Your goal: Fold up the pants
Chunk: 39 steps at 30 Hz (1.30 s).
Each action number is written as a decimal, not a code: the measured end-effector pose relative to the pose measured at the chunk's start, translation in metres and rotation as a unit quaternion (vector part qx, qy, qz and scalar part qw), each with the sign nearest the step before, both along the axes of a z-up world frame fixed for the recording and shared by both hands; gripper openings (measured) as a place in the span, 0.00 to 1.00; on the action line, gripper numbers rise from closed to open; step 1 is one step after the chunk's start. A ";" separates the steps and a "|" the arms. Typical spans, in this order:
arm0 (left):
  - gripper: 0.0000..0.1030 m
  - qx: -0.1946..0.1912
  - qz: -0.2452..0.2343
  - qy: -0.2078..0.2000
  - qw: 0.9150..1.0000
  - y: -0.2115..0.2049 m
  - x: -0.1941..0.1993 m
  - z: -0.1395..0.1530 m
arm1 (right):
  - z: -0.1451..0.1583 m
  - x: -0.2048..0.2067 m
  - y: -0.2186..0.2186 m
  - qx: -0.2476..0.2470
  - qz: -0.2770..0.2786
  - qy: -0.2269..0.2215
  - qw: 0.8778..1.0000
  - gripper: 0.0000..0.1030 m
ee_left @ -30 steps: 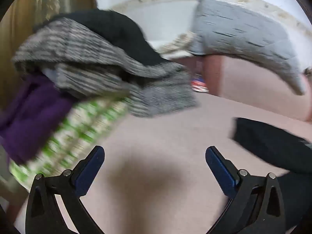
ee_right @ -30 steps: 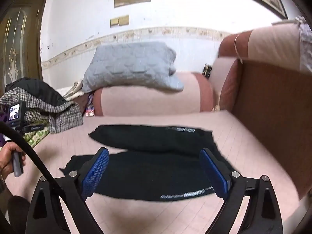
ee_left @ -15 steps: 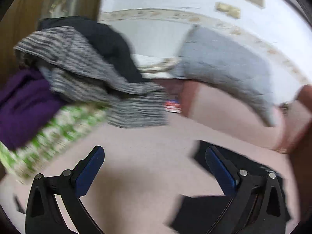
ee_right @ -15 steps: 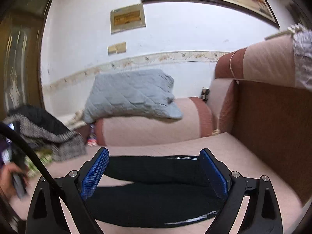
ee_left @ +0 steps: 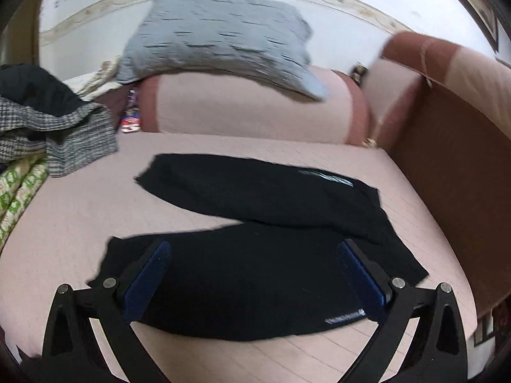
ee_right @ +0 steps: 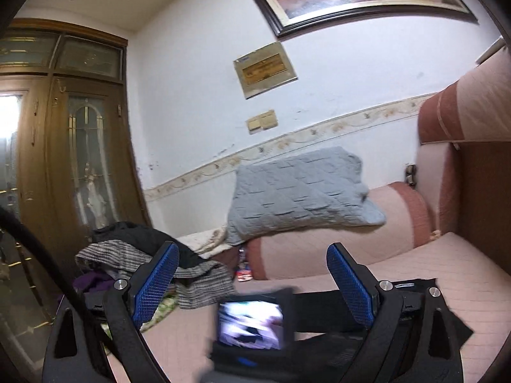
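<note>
Black pants (ee_left: 255, 242) lie spread flat on the pink quilted couch seat (ee_left: 80, 217), legs pointing left, waist at the right. My left gripper (ee_left: 254, 274) is open and empty, hovering over the near leg. My right gripper (ee_right: 252, 282) is open and empty, tilted up toward the wall. The pants (ee_right: 447, 319) show only partly at the bottom of the right wrist view, behind the left gripper's camera unit (ee_right: 252, 322).
A pile of clothes (ee_left: 54, 127) with a checked grey garment and a green-patterned cloth sits at the seat's left end. A grey quilted pillow (ee_left: 220, 38) rests on the pink bolster (ee_left: 246, 105). The brown couch back (ee_left: 453, 166) rises at the right. A wooden door (ee_right: 64, 146) stands at the left.
The left gripper has swung right from the clothes pile to over the pants. The right gripper has tilted upward and back, so the left gripper's camera now fills its lower view.
</note>
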<state>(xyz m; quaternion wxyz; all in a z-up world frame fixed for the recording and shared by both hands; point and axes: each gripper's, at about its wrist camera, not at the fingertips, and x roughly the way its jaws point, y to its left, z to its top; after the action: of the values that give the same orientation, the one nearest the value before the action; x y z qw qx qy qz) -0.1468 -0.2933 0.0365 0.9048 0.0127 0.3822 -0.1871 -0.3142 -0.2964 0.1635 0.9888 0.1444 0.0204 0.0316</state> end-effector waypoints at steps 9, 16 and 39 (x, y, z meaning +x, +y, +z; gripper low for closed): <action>1.00 0.002 -0.017 -0.047 0.999 0.009 -0.017 -0.009 | -0.019 0.026 -0.014 0.036 0.058 0.077 0.995 0.93; 1.00 0.006 0.009 -0.146 0.989 0.081 -0.010 0.017 | -0.043 0.034 -0.094 -0.052 -0.084 0.164 0.982 1.00; 0.61 -0.078 -0.011 0.167 0.983 0.146 0.294 -0.102 | -0.212 0.284 -0.343 0.013 -0.079 0.469 0.879 0.73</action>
<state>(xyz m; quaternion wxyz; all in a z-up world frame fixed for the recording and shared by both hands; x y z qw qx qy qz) 0.1468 -0.1468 -0.0656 0.8244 -0.0854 0.5117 -0.2262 -0.0298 -0.6391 -0.0489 0.8606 0.1563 0.4701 -0.1178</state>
